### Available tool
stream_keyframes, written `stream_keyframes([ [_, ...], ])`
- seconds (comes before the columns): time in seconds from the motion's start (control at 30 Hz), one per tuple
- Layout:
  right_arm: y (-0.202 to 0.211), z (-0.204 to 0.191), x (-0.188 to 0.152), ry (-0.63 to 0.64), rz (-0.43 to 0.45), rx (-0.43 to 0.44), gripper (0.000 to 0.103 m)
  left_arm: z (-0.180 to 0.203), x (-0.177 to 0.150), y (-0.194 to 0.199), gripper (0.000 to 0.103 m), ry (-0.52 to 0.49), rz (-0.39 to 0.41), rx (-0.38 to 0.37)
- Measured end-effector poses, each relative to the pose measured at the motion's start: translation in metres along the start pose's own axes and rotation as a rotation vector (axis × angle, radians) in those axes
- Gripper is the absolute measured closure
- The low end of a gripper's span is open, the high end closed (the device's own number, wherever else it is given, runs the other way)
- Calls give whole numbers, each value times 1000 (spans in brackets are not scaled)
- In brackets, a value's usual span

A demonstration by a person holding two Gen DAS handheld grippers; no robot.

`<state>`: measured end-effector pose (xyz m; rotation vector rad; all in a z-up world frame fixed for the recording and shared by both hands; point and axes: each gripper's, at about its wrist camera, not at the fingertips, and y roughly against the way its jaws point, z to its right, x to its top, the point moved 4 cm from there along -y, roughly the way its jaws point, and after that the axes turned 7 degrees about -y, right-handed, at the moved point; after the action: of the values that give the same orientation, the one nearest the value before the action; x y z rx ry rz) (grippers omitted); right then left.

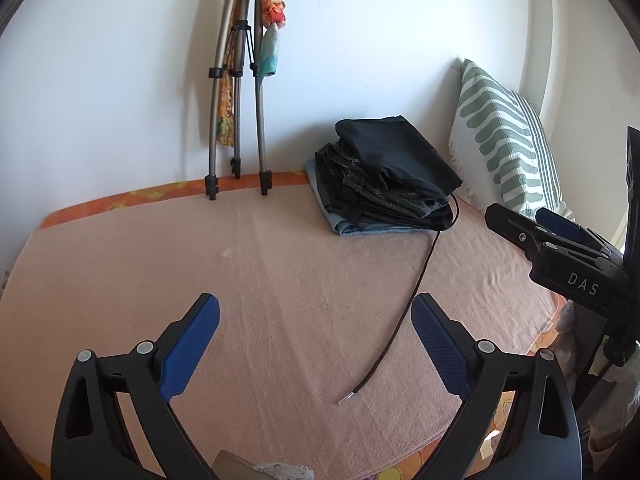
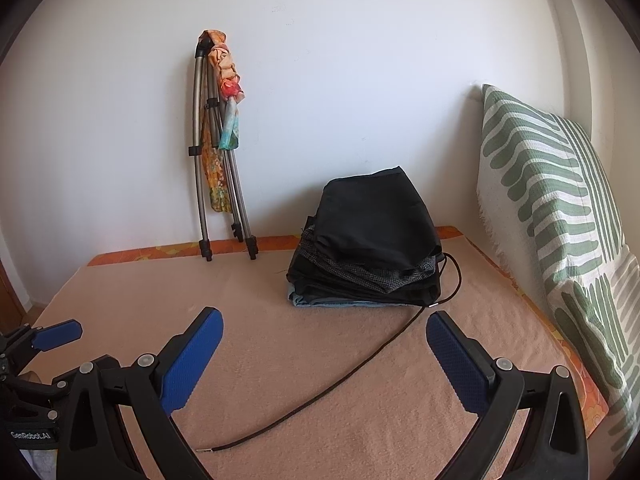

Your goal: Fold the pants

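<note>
L gripper (image 1: 316, 320): black w/ blue ribbed pads, jaws wide, nothing between. R gripper (image 2: 324, 336): same, wide, empty. Both hover over pink terry-cloth bed cover (image 2: 360, 392). Folded black pants (image 2: 376, 220) sit atop stack of folded dark and blue clothes (image 2: 360, 284) at far side near wall; thin dark drawstring (image 2: 320, 392) trails loose across cover. Fold looks done; maybe tuck cord. Room: white wall, folded metal tripod (image 2: 212, 184) leaning, green-striped white pillow (image 2: 552, 208) at R.

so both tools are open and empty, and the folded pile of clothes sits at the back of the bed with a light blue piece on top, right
Not quite. The top of the folded pile is black; the light blue piece is at the bottom, as the right wrist view shows. Both tools, left and right, are open and empty.
</note>
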<state>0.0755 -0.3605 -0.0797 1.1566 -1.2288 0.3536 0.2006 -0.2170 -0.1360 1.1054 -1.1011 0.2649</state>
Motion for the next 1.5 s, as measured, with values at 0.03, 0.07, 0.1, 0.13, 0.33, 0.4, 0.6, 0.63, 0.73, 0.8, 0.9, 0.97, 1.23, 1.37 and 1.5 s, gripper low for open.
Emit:
stream_keyframes([
  [0.03, 0, 0, 0, 1, -1, -2, 0, -1, -1, -1, 3, 3, -2, 3],
  [0.07, -1, 0, 0, 0, -3, -2, 0, -1, -1, -2, 3, 4, -6, 4],
  [0.1, -1, 0, 0, -1, -5, -1, 0, -1, -1, -2, 3, 5, -10, 2],
  [0.13, -1, 0, -1, -3, -7, 1, 0, -1, -2, -2, 3, 7, -12, 1],
  [0.33, -3, 0, 0, -3, -9, 0, 0, -2, -1, 1, 3, 8, -5, 2],
  [0.4, -3, 0, 0, -8, -9, 0, 0, -2, -1, 2, 3, 4, -4, 4],
  [0.6, -5, 2, -1, -12, -12, -4, 0, -2, -2, 3, 3, 7, -4, 3],
  [0.63, -5, 2, -1, -12, -12, -5, 0, -2, -2, 3, 3, 9, -3, 2],
  [0.73, -4, 2, -1, -16, -10, -2, 0, -2, -1, 3, 3, 8, -1, 1],
  [0.8, -4, 2, 0, -14, -7, -3, 0, -2, -1, 4, 3, 8, -1, 2],
  [0.9, -4, 1, -1, -7, -5, -7, 0, -2, -2, 4, 3, 8, -3, 0],
  [0.97, -4, 1, -1, -6, -6, -6, 0, -2, -2, 4, 3, 8, -4, 1],
  [1.23, -5, 2, -1, -11, -9, -7, 0, -3, -1, 4, 3, 10, -2, -3],
  [1.37, -5, 2, -2, -11, -11, -6, 0, -2, -1, 5, 3, 7, -1, -4],
  [1.5, -6, 2, -2, -10, -13, -3, 0, -1, -2, 5, 3, 8, -1, -8],
])
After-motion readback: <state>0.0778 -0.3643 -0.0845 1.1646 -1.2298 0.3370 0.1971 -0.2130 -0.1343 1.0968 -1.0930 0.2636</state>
